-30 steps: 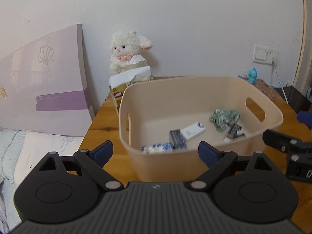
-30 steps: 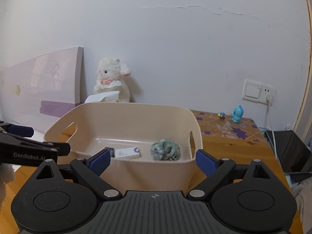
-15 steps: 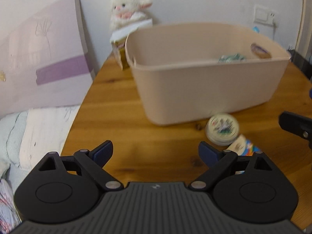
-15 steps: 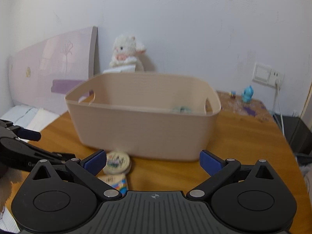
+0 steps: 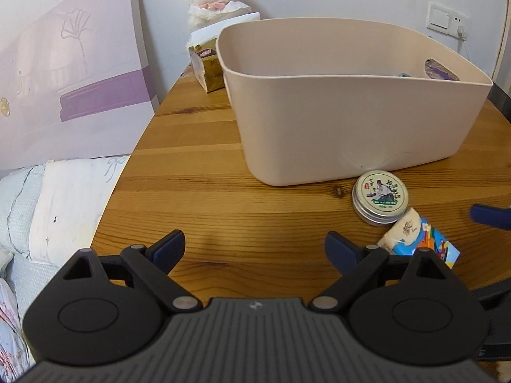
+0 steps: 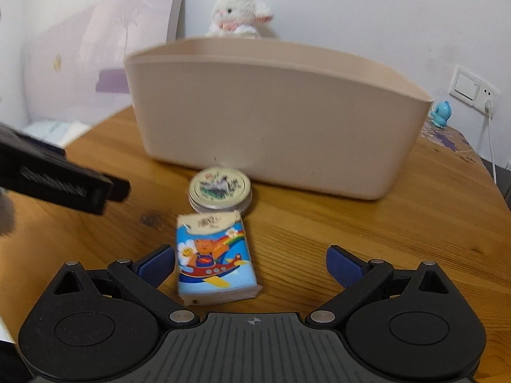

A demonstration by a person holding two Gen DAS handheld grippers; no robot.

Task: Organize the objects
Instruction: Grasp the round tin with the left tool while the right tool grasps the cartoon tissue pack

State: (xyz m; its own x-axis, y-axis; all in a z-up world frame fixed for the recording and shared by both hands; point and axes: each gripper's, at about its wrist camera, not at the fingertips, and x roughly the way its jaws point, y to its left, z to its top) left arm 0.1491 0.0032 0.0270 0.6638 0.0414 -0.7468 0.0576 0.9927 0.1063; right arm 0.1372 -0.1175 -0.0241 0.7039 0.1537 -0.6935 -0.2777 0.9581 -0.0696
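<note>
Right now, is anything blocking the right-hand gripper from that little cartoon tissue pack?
Nothing visible. The tissue pack lies flat on the table, already partly between the open right gripper fingers. The round tin sits beyond it, by the beige basket.

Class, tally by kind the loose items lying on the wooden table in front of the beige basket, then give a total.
Round tin: 1
Cartoon tissue pack: 1
Total: 2
</note>
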